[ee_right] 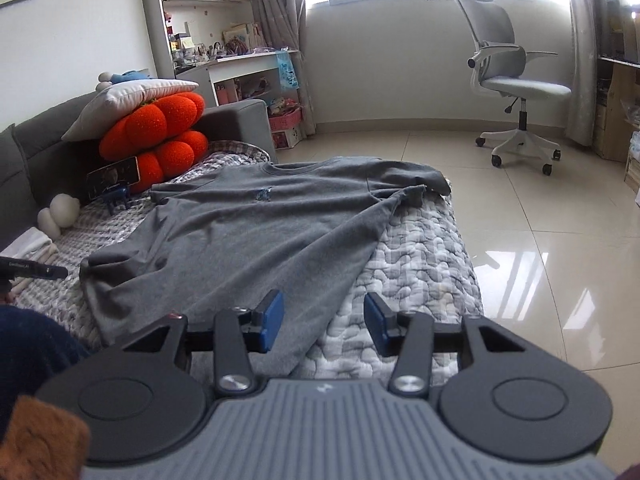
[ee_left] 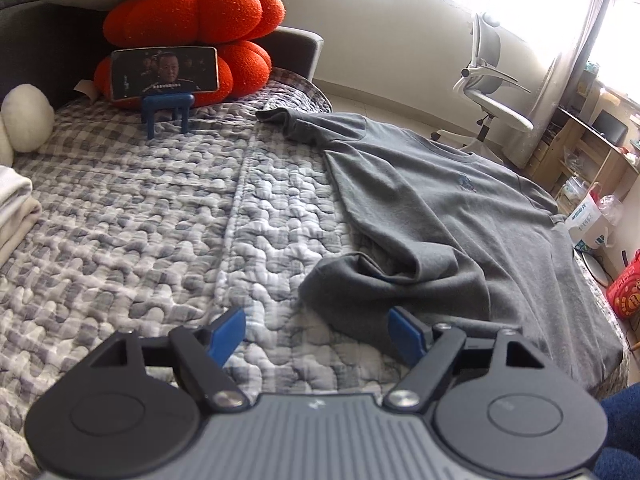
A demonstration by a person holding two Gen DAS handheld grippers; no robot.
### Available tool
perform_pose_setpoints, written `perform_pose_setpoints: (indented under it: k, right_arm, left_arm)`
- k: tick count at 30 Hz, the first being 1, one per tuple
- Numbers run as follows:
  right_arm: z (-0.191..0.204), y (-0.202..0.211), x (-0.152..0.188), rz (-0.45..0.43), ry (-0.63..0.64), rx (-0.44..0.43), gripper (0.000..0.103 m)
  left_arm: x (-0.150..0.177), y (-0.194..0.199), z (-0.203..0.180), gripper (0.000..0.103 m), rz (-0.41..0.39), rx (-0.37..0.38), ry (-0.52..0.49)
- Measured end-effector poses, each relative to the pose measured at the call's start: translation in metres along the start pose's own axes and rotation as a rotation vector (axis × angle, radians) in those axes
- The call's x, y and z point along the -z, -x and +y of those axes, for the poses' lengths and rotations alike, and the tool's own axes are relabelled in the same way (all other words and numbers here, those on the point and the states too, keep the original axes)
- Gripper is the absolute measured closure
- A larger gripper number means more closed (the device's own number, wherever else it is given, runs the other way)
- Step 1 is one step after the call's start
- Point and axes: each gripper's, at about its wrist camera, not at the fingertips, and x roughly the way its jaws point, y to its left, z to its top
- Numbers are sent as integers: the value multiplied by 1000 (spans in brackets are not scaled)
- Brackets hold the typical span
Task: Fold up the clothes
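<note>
A grey T-shirt (ee_left: 452, 216) lies spread face up on the quilted bed cover (ee_left: 140, 216), collar toward the far side. Its near left hem corner is bunched and folded over. My left gripper (ee_left: 318, 332) is open and empty, hovering just before that bunched corner. In the right wrist view the same T-shirt (ee_right: 256, 232) shows with its right sleeve crumpled near the bed's far corner. My right gripper (ee_right: 324, 320) is open and empty, above the shirt's near right hem edge.
A phone on a blue stand (ee_left: 166, 74) leans against orange cushions (ee_left: 192, 12) at the bed's head. Folded pale cloth (ee_left: 14, 208) lies at the left. A white office chair (ee_right: 520, 92) stands on the tiled floor (ee_right: 540, 248) beyond the bed's right edge.
</note>
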Motion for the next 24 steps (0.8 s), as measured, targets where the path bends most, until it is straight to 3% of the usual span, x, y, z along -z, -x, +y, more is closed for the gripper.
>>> perform_pose_setpoints:
  k: [6, 14, 22, 24]
  right_arm:
    - [13, -24, 31, 58, -30, -25, 54]
    - [21, -37, 44, 94, -49, -51, 54]
    - [13, -32, 53, 106, -125, -36, 54]
    - [13, -33, 56, 110, -132, -46, 54]
  left_arm:
    - [-1, -8, -9, 23, 13, 24, -10]
    - [-7, -8, -1, 22, 15, 42, -26]
    - [-29, -39, -18, 21, 9, 112, -210]
    - [-30, -50, -24, 24, 19, 79, -280]
